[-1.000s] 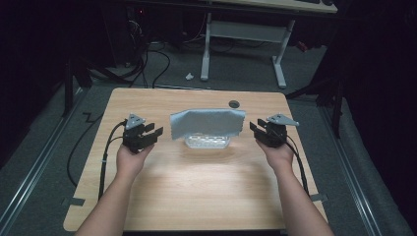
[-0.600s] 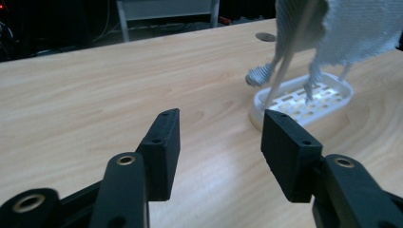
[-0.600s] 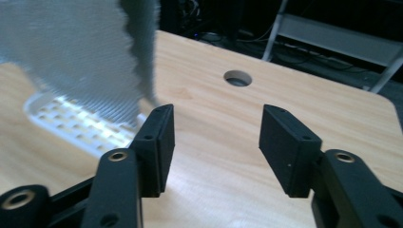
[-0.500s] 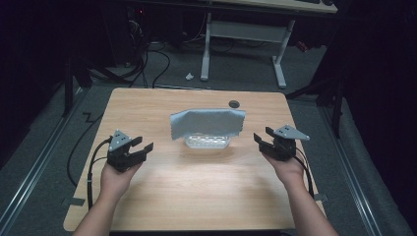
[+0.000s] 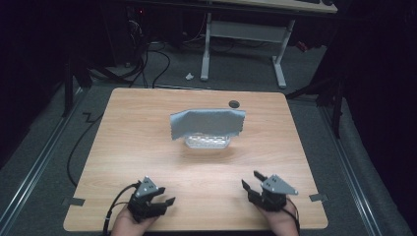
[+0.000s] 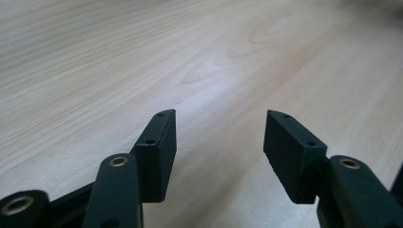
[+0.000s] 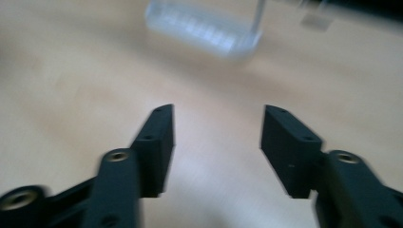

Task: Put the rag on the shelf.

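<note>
Your left gripper [image 5: 164,198] sits at the near left edge of the wooden table [image 5: 123,147], jaws spread wide with nothing between them; its own view shows bare wood under the black pads [image 6: 159,152]. Your right gripper [image 5: 252,183] mirrors it at the near right edge, equally wide apart and empty. Well ahead of both, at the table's middle, a clear plastic container [image 5: 207,142] stands with a grey cloth [image 5: 206,122] draped over it. Beyond it, near the far edge, lies a small dark round object [image 5: 234,103].
</note>
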Demonstrator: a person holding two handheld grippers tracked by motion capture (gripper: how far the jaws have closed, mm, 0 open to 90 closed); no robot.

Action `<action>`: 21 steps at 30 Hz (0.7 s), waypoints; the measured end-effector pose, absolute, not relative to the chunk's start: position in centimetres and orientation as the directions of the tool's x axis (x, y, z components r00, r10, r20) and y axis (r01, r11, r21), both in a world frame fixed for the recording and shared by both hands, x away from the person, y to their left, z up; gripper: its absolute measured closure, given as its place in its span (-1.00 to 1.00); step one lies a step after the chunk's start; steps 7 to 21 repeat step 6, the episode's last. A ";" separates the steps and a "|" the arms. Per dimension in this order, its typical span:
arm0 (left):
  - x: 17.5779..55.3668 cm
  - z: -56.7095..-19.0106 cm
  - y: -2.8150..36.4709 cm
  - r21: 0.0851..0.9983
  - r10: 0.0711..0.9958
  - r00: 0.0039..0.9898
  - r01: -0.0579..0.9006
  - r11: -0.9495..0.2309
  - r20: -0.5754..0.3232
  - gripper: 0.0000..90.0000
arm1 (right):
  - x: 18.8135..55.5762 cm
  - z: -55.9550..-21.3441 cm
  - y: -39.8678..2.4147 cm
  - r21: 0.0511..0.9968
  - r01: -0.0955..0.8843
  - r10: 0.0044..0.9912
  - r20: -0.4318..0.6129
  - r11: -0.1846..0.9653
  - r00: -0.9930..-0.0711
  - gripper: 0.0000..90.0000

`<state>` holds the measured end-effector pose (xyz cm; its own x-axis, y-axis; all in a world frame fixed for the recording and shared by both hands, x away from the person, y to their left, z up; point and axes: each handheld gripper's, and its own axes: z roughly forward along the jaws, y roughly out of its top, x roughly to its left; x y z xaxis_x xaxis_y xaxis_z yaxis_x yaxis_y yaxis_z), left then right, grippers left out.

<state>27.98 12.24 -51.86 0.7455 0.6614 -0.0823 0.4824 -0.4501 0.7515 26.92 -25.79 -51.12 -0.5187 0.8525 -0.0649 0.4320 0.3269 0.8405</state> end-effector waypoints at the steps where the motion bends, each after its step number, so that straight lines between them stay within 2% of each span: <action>1: 27.8 -51.8 11.9 0.752 0.660 0.749 0.464 -0.468 -0.052 -0.01 | 26.7 -51.3 -25.6 0.824 0.446 0.840 -0.064 0.349 -0.539 -0.06; 3: 27.9 -51.7 11.5 0.758 0.655 0.755 0.443 -0.479 -0.028 -0.04 | 26.0 -51.3 -25.5 0.828 0.419 0.837 -0.105 0.373 -0.538 -0.02; 6: 28.4 -52.0 11.7 0.756 0.665 0.746 0.453 -0.473 -0.031 -0.04 | 26.3 -50.9 -25.6 0.841 0.422 0.850 -0.081 0.338 -0.520 -0.03; 21: 28.4 -52.0 11.7 0.756 0.665 0.746 0.453 -0.473 -0.031 -0.04 | 26.3 -50.9 -25.6 0.841 0.422 0.850 -0.081 0.338 -0.520 -0.03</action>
